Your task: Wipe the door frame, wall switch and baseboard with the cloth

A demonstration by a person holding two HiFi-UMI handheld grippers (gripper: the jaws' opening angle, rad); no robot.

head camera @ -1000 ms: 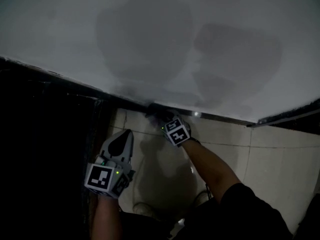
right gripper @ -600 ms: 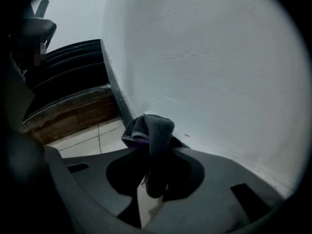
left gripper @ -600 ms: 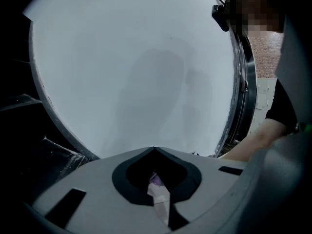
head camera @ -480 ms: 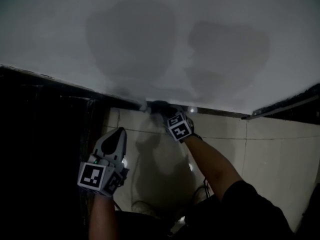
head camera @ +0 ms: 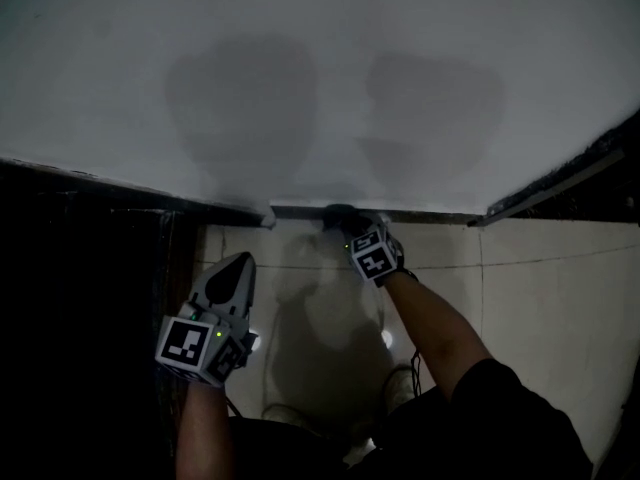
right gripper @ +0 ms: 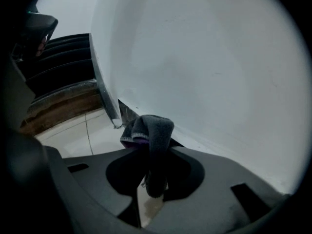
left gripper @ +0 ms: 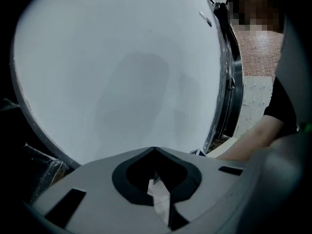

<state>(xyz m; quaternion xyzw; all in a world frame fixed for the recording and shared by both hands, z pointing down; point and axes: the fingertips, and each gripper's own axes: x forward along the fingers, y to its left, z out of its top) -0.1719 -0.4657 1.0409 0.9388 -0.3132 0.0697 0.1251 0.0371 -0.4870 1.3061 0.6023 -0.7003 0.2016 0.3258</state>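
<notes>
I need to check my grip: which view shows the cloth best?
The right gripper view: the cloth sits mid-frame, bunched and clamped between the right gripper's jaws. The head view shows only a dark lump at the baseboard; the left gripper view shows none of it.

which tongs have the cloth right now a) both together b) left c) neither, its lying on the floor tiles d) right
d: the right tongs are clamped on the folded dark grey cloth down at the foot of the white wall, while the left tongs are closed with nothing between them.
</notes>
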